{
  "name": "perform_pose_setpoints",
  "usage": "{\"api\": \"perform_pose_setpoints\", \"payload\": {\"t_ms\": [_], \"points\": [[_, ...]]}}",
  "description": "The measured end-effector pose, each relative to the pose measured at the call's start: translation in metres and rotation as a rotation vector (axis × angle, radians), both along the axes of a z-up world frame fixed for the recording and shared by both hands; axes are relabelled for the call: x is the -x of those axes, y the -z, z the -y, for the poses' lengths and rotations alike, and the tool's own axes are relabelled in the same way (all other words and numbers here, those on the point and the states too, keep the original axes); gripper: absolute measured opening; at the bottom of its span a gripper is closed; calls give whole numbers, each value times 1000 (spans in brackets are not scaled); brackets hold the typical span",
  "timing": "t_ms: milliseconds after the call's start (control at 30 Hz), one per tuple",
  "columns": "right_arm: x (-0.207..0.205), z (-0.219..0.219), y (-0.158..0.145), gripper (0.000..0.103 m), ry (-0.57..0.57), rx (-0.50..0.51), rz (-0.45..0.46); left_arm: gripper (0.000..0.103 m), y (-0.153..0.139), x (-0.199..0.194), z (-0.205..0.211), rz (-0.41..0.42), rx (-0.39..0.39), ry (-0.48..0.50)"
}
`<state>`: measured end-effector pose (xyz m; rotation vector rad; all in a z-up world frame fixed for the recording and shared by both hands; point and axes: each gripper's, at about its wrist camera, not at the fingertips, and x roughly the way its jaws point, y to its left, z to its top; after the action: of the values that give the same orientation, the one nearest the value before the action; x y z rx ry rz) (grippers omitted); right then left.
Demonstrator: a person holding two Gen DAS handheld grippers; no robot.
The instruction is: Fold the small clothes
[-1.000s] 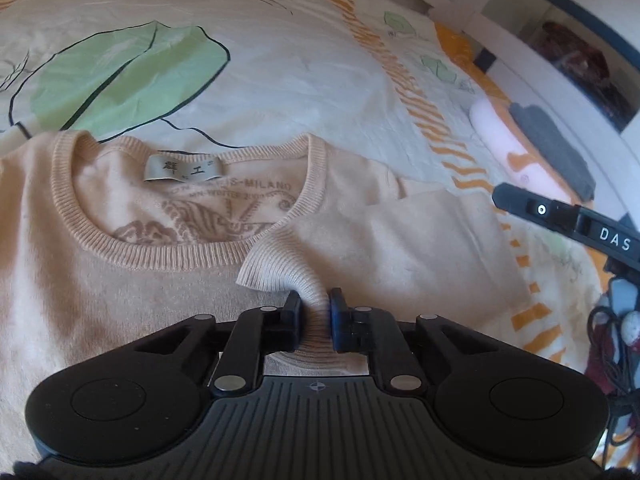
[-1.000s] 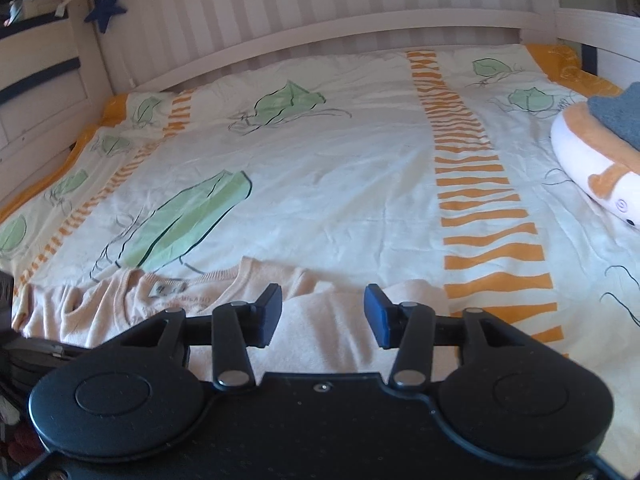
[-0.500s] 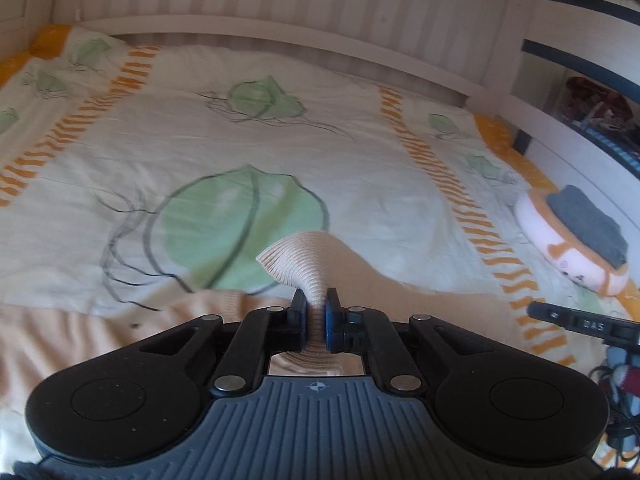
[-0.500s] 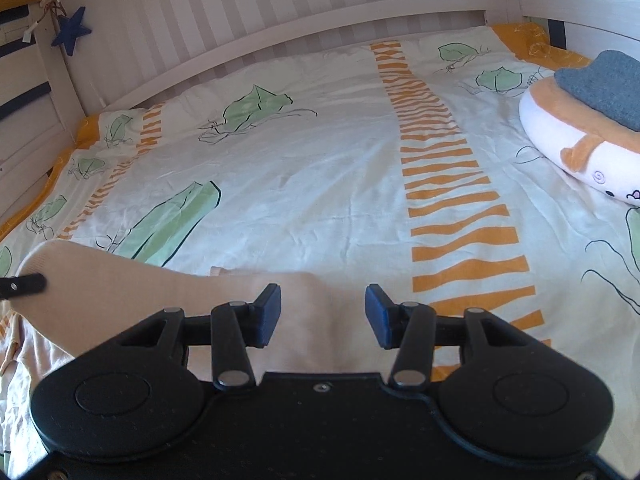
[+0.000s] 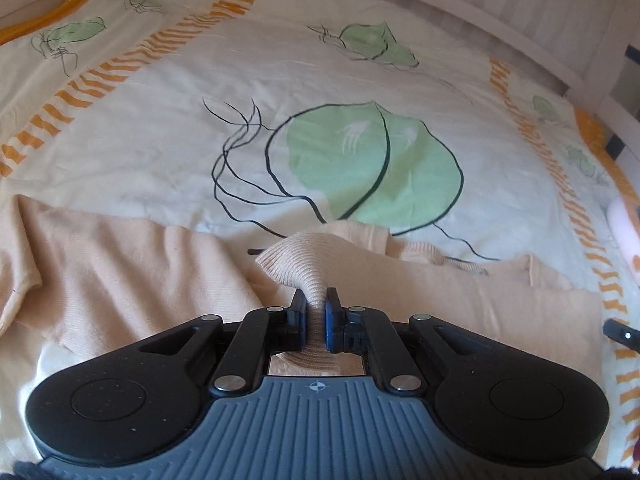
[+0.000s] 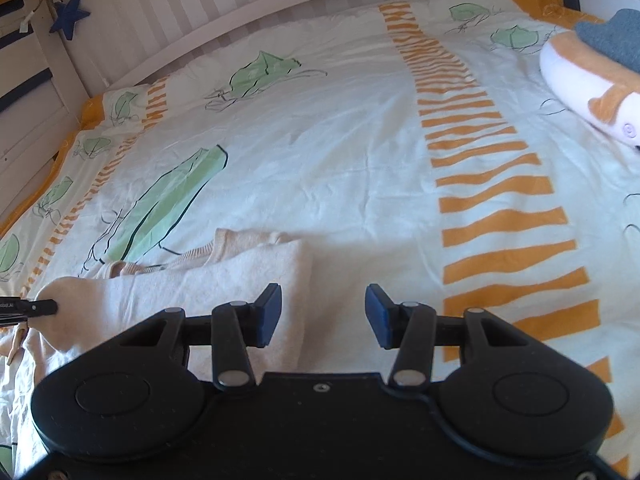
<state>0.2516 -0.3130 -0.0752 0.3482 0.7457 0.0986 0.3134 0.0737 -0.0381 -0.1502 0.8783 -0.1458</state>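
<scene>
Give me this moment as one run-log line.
stage: folding sweater on bed | left tongs: shut on ribbed cuff, lifted | right tongs: open, empty, by the sweater's right edge

free: bedspread (image 6: 340, 152) middle | blocked: plush toy (image 6: 580, 80) far right

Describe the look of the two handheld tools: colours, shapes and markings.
Both are black plastic. The left tool has round side lobes, silver rivets, blue-faced pads, a ribbed grey deck and a small crosshair mark. The right tool has the same lobes and rivets, blue pads and a smooth black deck with one screw.
</scene>
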Motion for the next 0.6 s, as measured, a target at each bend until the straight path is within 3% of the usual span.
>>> {"api": "perform_pose_setpoints", "payload": {"t_ms": [133,200,300,333,367,500,600], "points": [[-12,-7,5,55,-29,-20,-9,8,-7,3,4,26,4,37],[-19,-8,7,49,-36,-43,-2,8,-8,6,5,38,-13,48],[-26,-13,14,34,-53,-75,-34,8,-5,6,1,28,-13,49],[-25,-15,16,16,-62,-75,-37,8,-3,6,0,21,-11,48],[-24,-16,16,13,-72,-69,-28,8,-2,5,0,18,-11,47],[-15,-28,-14,11,-70,126,68,8,-2,6,2,17,-6,63],[-17,-24,-16,11,-36,262,44,8,2,6,9,-2,14,99]]}}
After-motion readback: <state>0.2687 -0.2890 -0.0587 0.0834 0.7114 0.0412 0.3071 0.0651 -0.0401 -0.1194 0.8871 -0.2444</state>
